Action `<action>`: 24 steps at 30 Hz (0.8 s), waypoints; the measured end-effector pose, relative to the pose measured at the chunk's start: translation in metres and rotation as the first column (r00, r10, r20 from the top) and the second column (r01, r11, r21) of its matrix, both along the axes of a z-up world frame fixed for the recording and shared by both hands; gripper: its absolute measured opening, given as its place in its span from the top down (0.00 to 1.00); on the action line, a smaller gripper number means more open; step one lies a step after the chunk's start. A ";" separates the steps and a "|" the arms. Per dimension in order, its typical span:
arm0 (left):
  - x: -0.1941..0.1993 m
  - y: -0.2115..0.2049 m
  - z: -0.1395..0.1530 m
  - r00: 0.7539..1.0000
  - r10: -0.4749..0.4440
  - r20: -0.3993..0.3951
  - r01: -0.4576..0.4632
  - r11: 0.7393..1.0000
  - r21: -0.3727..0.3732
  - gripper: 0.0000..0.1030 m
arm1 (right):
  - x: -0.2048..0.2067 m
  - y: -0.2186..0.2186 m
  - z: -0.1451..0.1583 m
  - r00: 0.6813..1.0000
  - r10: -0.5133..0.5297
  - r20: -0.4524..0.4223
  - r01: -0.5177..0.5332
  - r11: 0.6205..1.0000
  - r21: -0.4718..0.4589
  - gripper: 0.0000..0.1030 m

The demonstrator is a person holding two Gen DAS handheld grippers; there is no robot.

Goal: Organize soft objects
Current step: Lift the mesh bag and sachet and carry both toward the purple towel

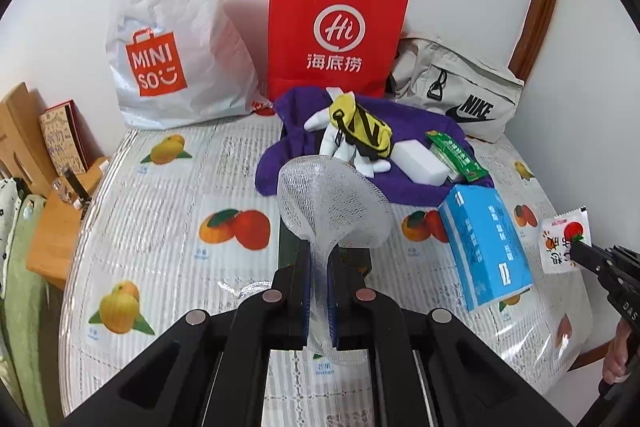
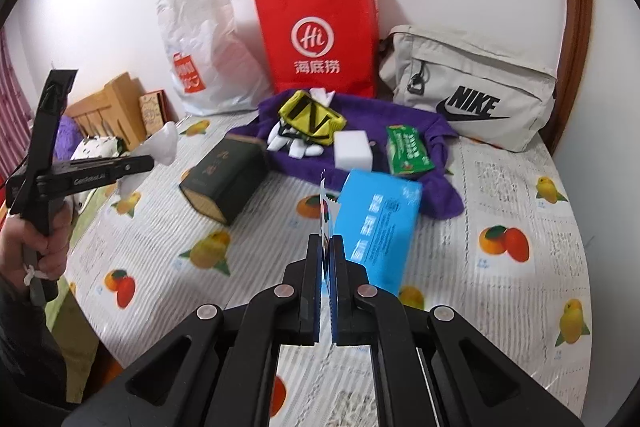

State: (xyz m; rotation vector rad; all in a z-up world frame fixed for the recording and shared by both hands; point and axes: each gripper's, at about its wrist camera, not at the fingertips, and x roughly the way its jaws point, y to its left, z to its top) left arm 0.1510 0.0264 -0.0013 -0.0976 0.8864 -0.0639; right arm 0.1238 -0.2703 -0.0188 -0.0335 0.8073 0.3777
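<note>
My left gripper (image 1: 319,267) is shut on a white foam net sleeve (image 1: 332,203) and holds it above the table; it shows from the side in the right wrist view (image 2: 160,147). My right gripper (image 2: 327,247) is shut on a thin white snack packet (image 2: 325,211), seen edge-on; in the left wrist view the packet (image 1: 564,243) hangs at the right. A purple cloth (image 1: 404,131) lies in front of the bags, with a white plush toy in a yellow vest (image 1: 356,131), a white sponge block (image 1: 420,163) and a green packet (image 1: 456,155) on it.
A white Miniso bag (image 1: 172,35), a red paper bag (image 1: 336,27) and a beige Nike bag (image 1: 460,91) stand at the back. A blue tissue box (image 2: 376,219) and a dark box (image 2: 224,179) lie on the fruit-print tablecloth (image 1: 160,227). A wooden chair (image 1: 24,147) is left.
</note>
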 end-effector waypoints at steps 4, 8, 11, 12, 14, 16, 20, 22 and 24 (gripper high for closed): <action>0.008 0.000 0.007 1.000 0.001 0.015 -0.001 1.000 -0.005 0.93 | 0.016 0.001 0.000 1.000 -0.011 0.001 0.011 1.000 -0.012 0.97; 0.017 0.001 0.011 1.000 0.002 0.021 -0.001 1.000 -0.002 0.93 | 0.031 0.005 0.001 1.000 -0.005 0.006 0.005 1.000 -0.023 0.97; 0.025 0.002 0.011 1.000 0.003 0.021 -0.003 1.000 -0.003 0.93 | 0.041 0.007 0.003 1.000 -0.007 0.011 0.007 1.000 -0.029 0.97; 0.028 0.002 0.012 1.000 0.002 0.021 -0.002 1.000 -0.005 0.93 | 0.044 0.007 0.004 1.000 -0.009 0.015 0.009 1.000 -0.029 0.97; 0.035 0.003 0.012 1.000 0.000 0.022 0.001 1.000 -0.009 0.93 | 0.051 0.008 0.007 1.000 -0.011 0.021 0.012 0.999 -0.030 0.97; 0.043 0.004 0.011 1.000 0.000 0.021 0.000 1.000 -0.010 0.93 | 0.058 0.008 0.008 1.000 -0.016 0.025 0.017 0.999 -0.032 0.97; 0.061 0.006 0.008 1.000 -0.007 0.017 0.007 1.000 -0.024 0.93 | 0.075 0.008 0.009 0.999 -0.030 0.028 0.031 0.999 -0.036 0.97; 0.070 0.005 0.007 1.000 -0.011 0.014 0.011 1.000 -0.029 0.93 | 0.084 0.008 0.008 0.999 -0.039 0.028 0.040 0.999 -0.036 0.97; 0.081 0.004 0.004 1.000 -0.017 0.010 0.017 0.999 -0.034 0.93 | 0.092 0.007 0.007 0.999 -0.047 0.029 0.048 0.998 -0.036 0.97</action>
